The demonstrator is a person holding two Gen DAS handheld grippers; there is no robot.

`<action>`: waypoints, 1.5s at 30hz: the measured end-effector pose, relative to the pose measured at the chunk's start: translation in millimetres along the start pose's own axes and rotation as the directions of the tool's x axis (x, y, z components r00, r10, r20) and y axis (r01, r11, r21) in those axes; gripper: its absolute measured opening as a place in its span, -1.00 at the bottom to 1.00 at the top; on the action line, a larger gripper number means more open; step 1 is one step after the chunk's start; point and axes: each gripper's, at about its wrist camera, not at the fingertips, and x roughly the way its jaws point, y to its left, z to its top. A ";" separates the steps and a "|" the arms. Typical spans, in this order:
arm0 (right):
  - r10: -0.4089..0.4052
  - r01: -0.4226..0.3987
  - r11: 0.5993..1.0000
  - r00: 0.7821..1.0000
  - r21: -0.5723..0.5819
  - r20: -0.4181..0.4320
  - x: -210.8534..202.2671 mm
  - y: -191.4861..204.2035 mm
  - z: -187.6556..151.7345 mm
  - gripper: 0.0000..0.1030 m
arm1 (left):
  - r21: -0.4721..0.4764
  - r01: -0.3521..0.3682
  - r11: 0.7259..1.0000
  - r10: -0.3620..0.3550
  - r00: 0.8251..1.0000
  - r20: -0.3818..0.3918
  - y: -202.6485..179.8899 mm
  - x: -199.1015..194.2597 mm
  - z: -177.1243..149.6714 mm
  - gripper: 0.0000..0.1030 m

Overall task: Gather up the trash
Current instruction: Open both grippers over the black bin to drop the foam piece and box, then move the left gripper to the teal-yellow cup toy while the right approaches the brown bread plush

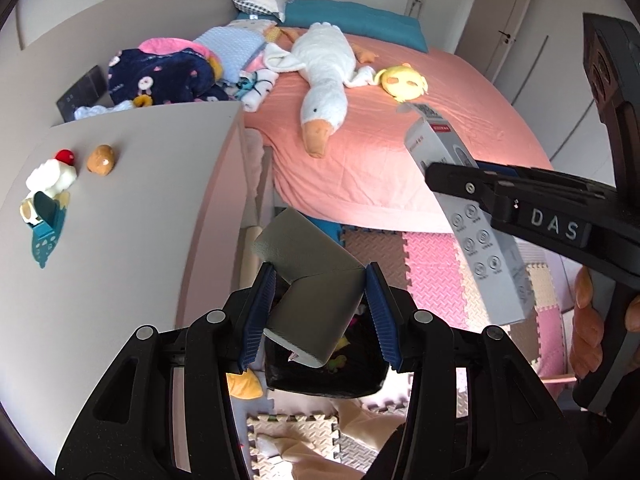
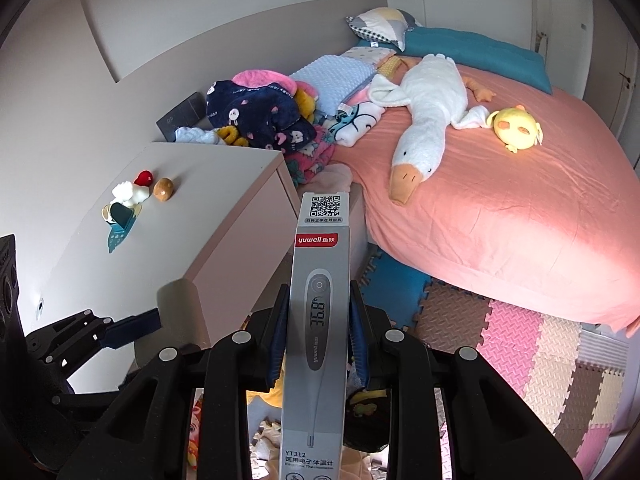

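From the left wrist we see our left gripper point(image 1: 320, 312) pinching a folded grey cardboard piece point(image 1: 310, 280) between its blue pads, above a black bin point(image 1: 324, 376) on the foam floor mat point(image 1: 432, 264). Our right gripper point(image 1: 456, 180) shows at right.

From the right wrist, our right gripper point(image 2: 318, 328) clamps a long grey thermometer box point(image 2: 318, 312), upright beside the pink bed point(image 2: 500, 216).
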 end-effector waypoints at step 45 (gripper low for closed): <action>0.060 -0.057 0.995 0.998 -0.085 0.036 41.0 96.4 23.6 0.47 | -0.149 -0.199 0.969 0.199 0.980 -0.013 104.8 -34.8 -33.5 0.84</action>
